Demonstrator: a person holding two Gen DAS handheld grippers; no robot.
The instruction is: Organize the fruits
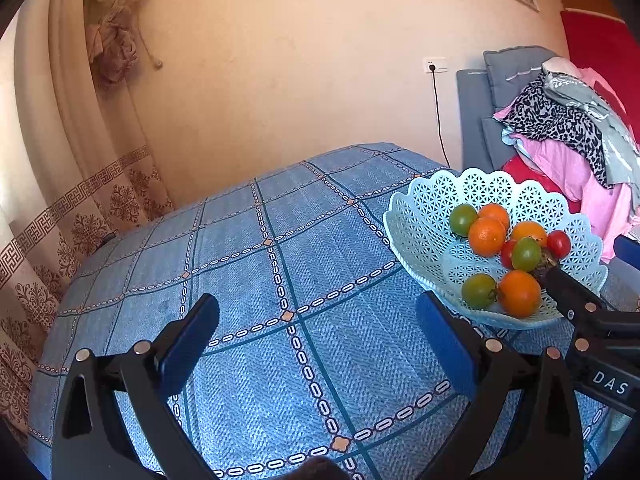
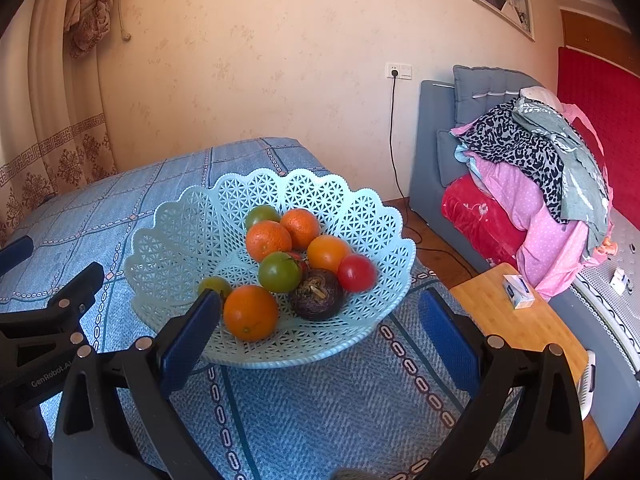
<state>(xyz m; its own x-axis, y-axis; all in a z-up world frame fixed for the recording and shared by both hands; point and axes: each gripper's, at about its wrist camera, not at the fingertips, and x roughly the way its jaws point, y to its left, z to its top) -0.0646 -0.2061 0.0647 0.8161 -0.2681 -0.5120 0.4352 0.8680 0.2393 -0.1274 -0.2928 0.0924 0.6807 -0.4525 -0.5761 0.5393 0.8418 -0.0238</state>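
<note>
A pale blue lattice basket (image 2: pixel 360 216) (image 1: pixel 420 216) stands on the blue patterned tablecloth (image 1: pixel 280 280). It holds several oranges (image 2: pixel 250 312), green tomatoes (image 2: pixel 280 272), a red tomato (image 2: pixel 356 272) and a dark purple fruit (image 2: pixel 318 294). My right gripper (image 2: pixel 318 334) is open at the basket's near rim, nothing between its fingers; its left pad (image 2: pixel 192 336) covers part of a green tomato. In the left wrist view the right gripper (image 1: pixel 588 260) reaches over the basket's right side. My left gripper (image 1: pixel 318 340) (image 2: pixel 52 264) hangs open over bare cloth, left of the basket.
A wooden side table (image 2: pixel 512 320) with a small box (image 2: pixel 518 292) stands right of the table. Behind it, a grey sofa (image 2: pixel 432 152) carries a pile of clothes (image 2: pixel 532 168). A curtain (image 1: pixel 60 200) hangs on the left and a power cord (image 2: pixel 394 140) runs down the wall.
</note>
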